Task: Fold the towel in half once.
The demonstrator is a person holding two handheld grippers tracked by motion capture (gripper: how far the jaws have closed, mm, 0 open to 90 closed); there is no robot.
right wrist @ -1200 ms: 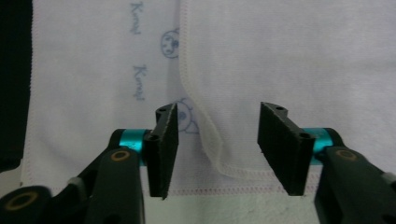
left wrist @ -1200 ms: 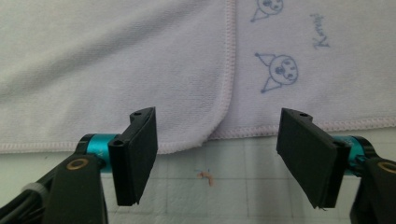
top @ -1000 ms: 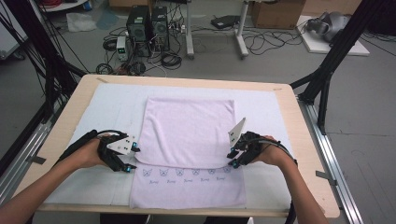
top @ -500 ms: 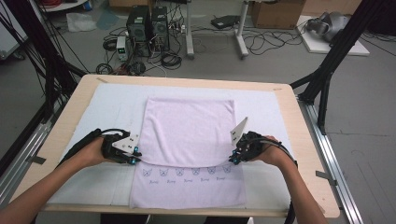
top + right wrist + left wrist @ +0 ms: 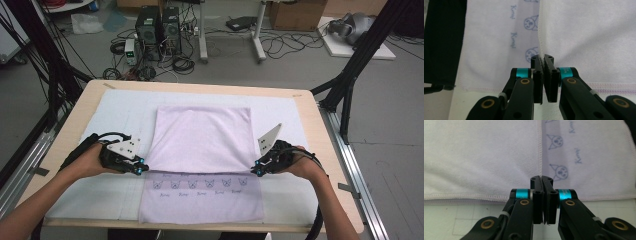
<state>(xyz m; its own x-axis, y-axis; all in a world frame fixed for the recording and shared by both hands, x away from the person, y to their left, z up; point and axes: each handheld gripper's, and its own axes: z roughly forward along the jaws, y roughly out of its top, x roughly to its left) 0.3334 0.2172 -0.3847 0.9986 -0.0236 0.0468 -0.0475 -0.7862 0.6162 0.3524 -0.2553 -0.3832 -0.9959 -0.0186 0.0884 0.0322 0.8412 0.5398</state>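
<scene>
A pale lilac towel [image 5: 202, 145] lies flat on the table, its far part folded over toward me. A strip printed with cat faces [image 5: 200, 184] lies bare in front of the fold's hemmed edge. My left gripper [image 5: 142, 169] sits at the left end of that edge. Its jaws have just been closing and now stand shut on the hem [image 5: 540, 173]. My right gripper [image 5: 255, 171] is at the right end, shut on the same hem [image 5: 540, 51]. The left gripper [image 5: 541, 178] and right gripper [image 5: 542, 58] show pads pressed together with cloth running into them.
A white mat [image 5: 115, 110] covers the wooden table [image 5: 310, 120] under the towel. Black frame struts [image 5: 350, 75] rise at both far corners. Computers and cables [image 5: 160, 30] crowd the floor beyond. Something black and ribbed [image 5: 444, 42] lies past the towel's edge.
Both grippers' jaws have gone from open to shut at the two ends of the folded edge. The hands barely shifted, and the towel lies as before.
</scene>
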